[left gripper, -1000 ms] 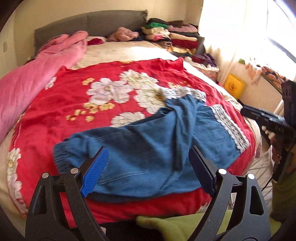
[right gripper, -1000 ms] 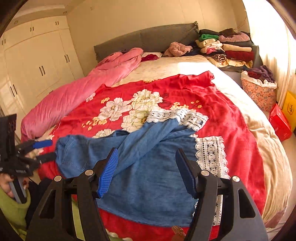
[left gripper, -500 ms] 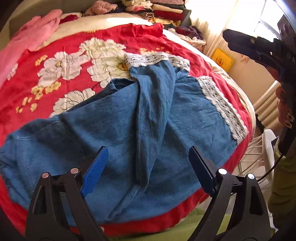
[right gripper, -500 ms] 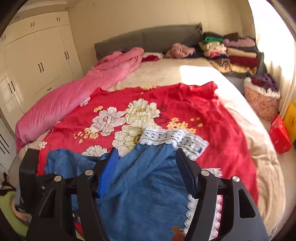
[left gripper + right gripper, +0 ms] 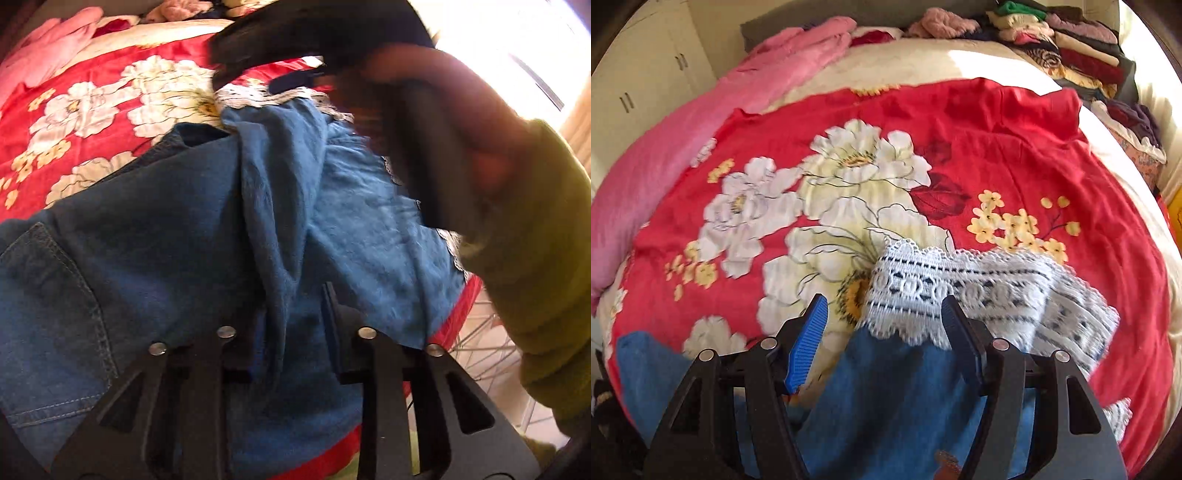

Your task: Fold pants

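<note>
- So the pants (image 5: 886,406) run lengthwise away from the right gripper (image 5: 882,339), lace hem (image 5: 979,291) farthest, its fingers spread apart.
- Only the left view shows the back pocket (image 5: 55,314); left gripper (image 5: 291,325) half-closed around a fabric ridge.

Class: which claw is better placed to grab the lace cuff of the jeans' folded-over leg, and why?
Right. The right claw is open with the lace cuff between its fingers; the left claw straddles a ridge of the jeans far from it.

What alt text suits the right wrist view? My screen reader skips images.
Open right tongs hover over the white lace hem of blue pants lying on a red flowered blanket, with a pink quilt beyond.
</note>
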A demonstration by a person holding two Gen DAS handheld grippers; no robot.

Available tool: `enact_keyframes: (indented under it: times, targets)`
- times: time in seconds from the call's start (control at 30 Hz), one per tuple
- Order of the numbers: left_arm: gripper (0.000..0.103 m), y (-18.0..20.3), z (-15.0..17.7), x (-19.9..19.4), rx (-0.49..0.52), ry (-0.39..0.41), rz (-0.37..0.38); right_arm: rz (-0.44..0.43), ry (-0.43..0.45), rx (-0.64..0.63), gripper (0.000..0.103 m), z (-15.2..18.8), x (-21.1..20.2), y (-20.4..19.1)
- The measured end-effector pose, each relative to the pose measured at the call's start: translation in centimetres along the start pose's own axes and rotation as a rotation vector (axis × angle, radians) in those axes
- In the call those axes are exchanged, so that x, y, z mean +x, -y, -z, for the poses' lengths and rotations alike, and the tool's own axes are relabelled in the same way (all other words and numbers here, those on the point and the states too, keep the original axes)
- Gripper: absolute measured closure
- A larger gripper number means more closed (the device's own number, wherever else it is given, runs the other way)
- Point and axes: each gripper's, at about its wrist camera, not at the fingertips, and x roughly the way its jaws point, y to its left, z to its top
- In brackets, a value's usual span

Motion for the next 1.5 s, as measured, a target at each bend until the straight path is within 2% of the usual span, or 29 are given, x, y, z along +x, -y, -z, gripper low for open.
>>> enact_keyframes:
  times: [0.13, 0.2, 0.23, 0.27, 0.37, 0.47, 0.57, 0.6, 0.67, 0.8, 0.87, 0.9, 0.93, 1.23, 1.5]
  targets:
    - [0.087, 0.1, 0.2, 0.0, 0.004, 0.003, 0.003, 0.077, 0.006, -0.051, 0.04, -1.1, 2.4, -0.7]
    - [0.087, 0.1, 0.3, -0.1, 0.006, 0.005, 0.001, 0.09, 0.004, -0.055, 0.045, -1.2, 3.5, -0.5]
    - [0.087, 0.1, 0.3, -0.1, 0.007, 0.005, 0.001, 0.101, 0.012, -0.04, 0.067, -1.1, 3.7, 0.1]
    - [0.087, 0.0, 0.3, -0.2, 0.006, 0.005, 0.002, 0.099, 0.028, -0.02, 0.084, -1.1, 3.5, 0.8]
    - [0.087, -0.1, 0.5, -0.3, 0.002, 0.006, 0.002, 0.07, 0.087, 0.016, 0.093, -0.5, 1.3, 2.3]
    - [0.087, -0.3, 0.7, -0.4, 0.0, 0.006, -0.004, 0.067, 0.17, 0.013, 0.093, 1.0, -2.6, 3.7]
    - [0.087, -0.2, 0.6, -0.5, 0.004, 0.011, -0.011, 0.023, 0.197, 0.079, 0.093, 2.7, -5.8, 6.2]
    - [0.084, -0.2, 0.5, -0.6, -0.001, 0.016, -0.015, 0.027, 0.204, 0.096, 0.093, 3.2, -6.8, 7.0]
    - [0.071, -0.5, 0.6, -0.9, -0.012, 0.029, -0.023, 0.057, 0.242, 0.112, 0.093, 4.7, -9.2, 8.4]
    - [0.07, -0.9, 0.4, -1.4, -0.018, 0.051, -0.037, 0.068, 0.293, 0.167, 0.093, 8.0, -13.4, 11.1]
    - [0.083, -0.9, 0.4, -1.6, -0.011, 0.063, -0.049, 0.078, 0.3, 0.186, 0.093, 9.2, -14.5, 11.9]
    - [0.099, -1.0, 0.1, -1.6, -0.008, 0.069, -0.048, 0.077, 0.297, 0.195, 0.093, 9.9, -15.0, 12.3]
    - [0.102, -0.9, 0.1, -1.8, -0.003, 0.074, -0.044, 0.071, 0.289, 0.211, 0.093, 10.7, -15.5, 12.8]
    - [0.103, 1.0, 0.4, -4.8, 0.122, 0.123, -0.144, 0.059, 0.227, 0.271, 0.093, 17.6, -18.9, 13.3]
    - [0.103, 2.0, 2.0, -5.8, 0.172, 0.094, -0.136, 0.06, 0.146, 0.338, 0.093, 21.9, -18.7, 13.3]
